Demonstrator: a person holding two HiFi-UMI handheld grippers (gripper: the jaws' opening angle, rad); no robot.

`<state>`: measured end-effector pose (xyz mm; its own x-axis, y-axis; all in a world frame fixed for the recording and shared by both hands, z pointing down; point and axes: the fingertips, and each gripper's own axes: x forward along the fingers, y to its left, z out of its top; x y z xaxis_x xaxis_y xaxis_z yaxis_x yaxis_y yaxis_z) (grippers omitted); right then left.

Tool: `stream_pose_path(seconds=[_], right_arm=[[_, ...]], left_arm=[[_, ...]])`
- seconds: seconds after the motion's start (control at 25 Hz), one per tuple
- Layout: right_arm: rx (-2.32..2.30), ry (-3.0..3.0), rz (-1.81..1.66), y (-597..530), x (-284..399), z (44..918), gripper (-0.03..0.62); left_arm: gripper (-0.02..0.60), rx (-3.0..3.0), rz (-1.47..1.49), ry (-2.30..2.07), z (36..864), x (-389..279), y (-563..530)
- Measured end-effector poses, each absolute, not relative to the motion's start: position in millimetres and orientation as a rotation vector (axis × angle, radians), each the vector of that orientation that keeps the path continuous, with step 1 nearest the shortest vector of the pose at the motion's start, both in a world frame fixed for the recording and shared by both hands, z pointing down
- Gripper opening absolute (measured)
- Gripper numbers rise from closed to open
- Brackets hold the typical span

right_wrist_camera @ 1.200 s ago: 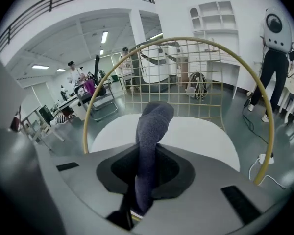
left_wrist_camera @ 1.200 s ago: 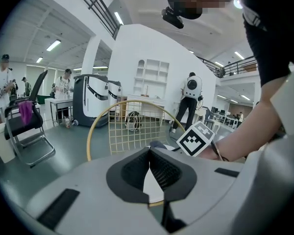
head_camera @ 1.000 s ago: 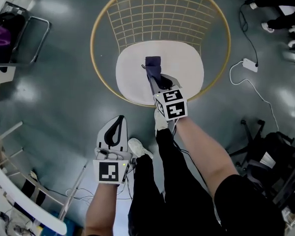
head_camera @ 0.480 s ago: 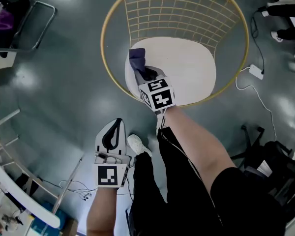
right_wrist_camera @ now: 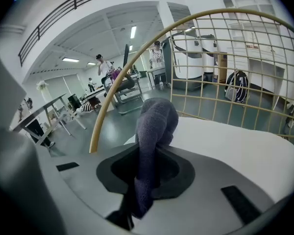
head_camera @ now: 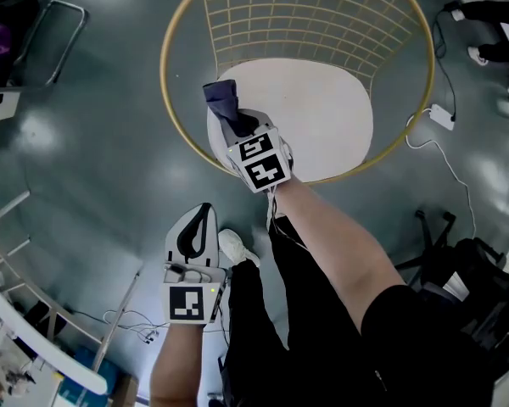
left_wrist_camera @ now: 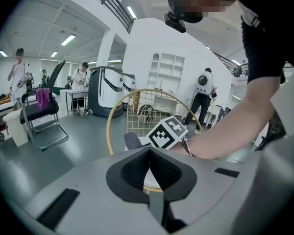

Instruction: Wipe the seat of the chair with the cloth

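Note:
The chair has a gold wire frame and a white round seat. My right gripper is shut on a dark purple cloth, which presses on the seat's left edge next to the gold rim. In the right gripper view the cloth bulges out of the jaws over the white seat. My left gripper hangs over the floor below the chair, jaws shut and holding nothing. The left gripper view shows the chair ahead of it.
The person's white shoe stands by the left gripper. A black chair is at upper left, a white power brick with its cable at right, a dark bag at lower right. People stand in the background.
My right gripper has carried the cloth leftward across the seat, from near its middle to its left edge by the rim. The left gripper has stayed where it was.

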<state>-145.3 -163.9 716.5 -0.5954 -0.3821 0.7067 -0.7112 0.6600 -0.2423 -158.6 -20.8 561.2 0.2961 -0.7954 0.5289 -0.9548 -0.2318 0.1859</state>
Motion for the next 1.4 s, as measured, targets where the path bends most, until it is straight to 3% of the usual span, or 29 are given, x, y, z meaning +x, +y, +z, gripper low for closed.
stream_pose_path(seconds=[0.48,0.88,1.4], right_arm=[[0.934,-2.156,0.619,-180,-97,737,0.069],[1.139,-1.896,0.585,-183,69,748,0.069],[1.334,-1.71,0.588,-188,149,724,0.069]], left_arm=[[0.014,2.158,0.504,-1.445,575,-149,-43],[0.012,2.278,0.552,-1.31,575,-75,-63],[0.014,2.358,0.543,-1.212,563,-65,-77]])
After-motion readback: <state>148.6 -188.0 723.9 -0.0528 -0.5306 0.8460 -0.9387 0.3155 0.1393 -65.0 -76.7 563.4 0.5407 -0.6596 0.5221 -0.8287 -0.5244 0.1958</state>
